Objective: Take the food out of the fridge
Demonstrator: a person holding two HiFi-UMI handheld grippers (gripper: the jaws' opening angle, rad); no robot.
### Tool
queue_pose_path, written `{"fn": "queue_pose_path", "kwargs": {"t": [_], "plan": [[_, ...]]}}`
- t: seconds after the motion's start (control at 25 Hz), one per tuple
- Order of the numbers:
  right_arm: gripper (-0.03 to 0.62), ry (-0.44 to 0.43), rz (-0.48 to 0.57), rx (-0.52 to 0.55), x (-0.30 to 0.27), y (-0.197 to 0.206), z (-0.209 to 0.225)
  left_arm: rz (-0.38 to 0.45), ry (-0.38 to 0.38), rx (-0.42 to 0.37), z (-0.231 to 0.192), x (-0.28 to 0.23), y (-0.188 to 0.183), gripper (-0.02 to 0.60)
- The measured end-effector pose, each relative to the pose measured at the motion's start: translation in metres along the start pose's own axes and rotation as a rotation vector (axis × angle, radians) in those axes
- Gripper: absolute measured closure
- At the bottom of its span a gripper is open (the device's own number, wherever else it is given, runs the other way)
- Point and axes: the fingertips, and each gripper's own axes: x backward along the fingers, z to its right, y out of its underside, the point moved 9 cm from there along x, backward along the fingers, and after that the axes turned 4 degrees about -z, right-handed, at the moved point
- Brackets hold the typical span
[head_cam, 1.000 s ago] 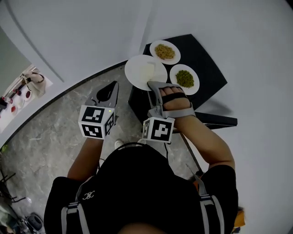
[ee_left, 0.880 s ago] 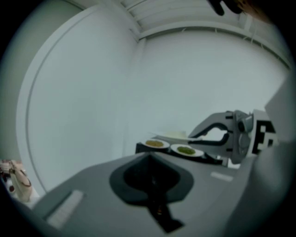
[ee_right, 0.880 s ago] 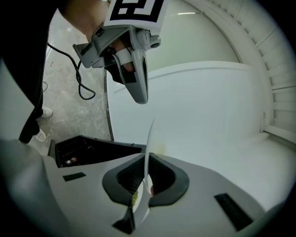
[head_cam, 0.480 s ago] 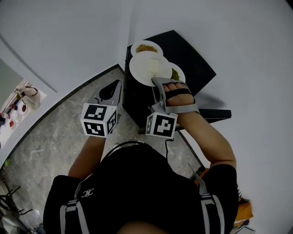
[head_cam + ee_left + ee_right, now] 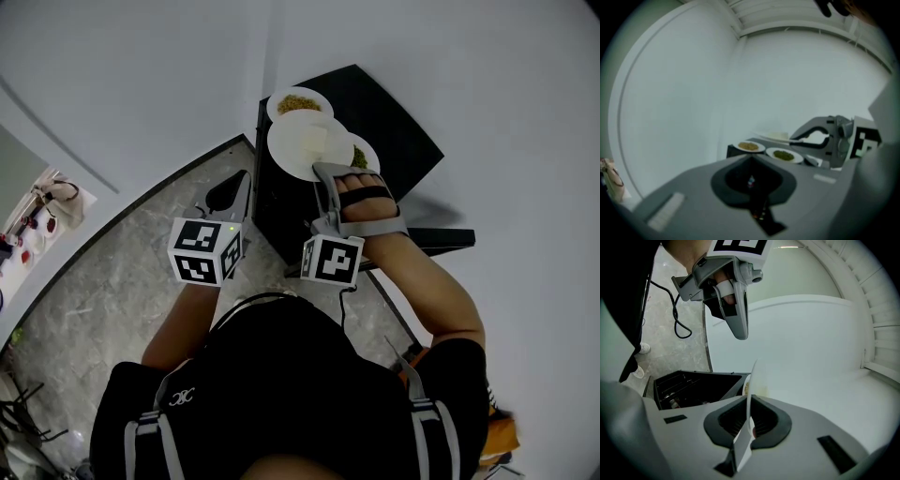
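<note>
In the head view, the right gripper (image 5: 323, 172) is held out over the top of a black cabinet (image 5: 394, 122), with its jaws clamped on the near rim of a white plate (image 5: 298, 150) that carries a pale portion of food. The plate is held roughly level above the cabinet top. Two further plates rest on that top: a plate of yellow-brown food (image 5: 298, 101) at the far edge, and a plate of green food (image 5: 361, 157), which is largely covered by the held plate. The left gripper (image 5: 228, 192) is positioned to the left of the cabinet, above the grey marbled floor (image 5: 112, 272), and nothing is carried in it. In the left gripper view, the jaws of the left gripper (image 5: 751, 180) are pressed fully together with nothing between them. Beyond them, the plate of yellow-brown food (image 5: 748, 146) and the plate of green food (image 5: 783, 155) are seen side by side on the cabinet, and the right gripper (image 5: 794, 139) is seen at the right with the white plate (image 5: 774, 136) gripped above them. In the right gripper view, the jaws of the right gripper (image 5: 749, 420) are closed on the thin rim of the white plate (image 5: 752, 385), which is seen edge-on. The left gripper (image 5: 739, 331) appears at the top, and the black cabinet (image 5: 689, 387) is seen at the lower left.
</note>
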Motion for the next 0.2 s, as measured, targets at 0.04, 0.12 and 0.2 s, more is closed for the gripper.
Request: {"fn": "queue_pose_path", "kwargs": {"t": [0.04, 0.12, 0.2], "plan": [[0.582, 0.005, -0.001, -0.001, -0.0010, 0.0001, 0.0009, 0.001, 0.002, -0.001, -0.0002, -0.0004, 0.0001, 0.580], [0.582, 0.010, -0.001, -0.006, -0.0026, 0.0002, 0.0023, 0.003, 0.005, -0.007, -0.0007, -0.0018, 0.0004, 0.580], [0.582, 0.013, 0.000, -0.011, -0.0039, 0.0002, 0.0030, 0.004, 0.006, -0.017, -0.0010, -0.0034, 0.0009, 0.580]]}}
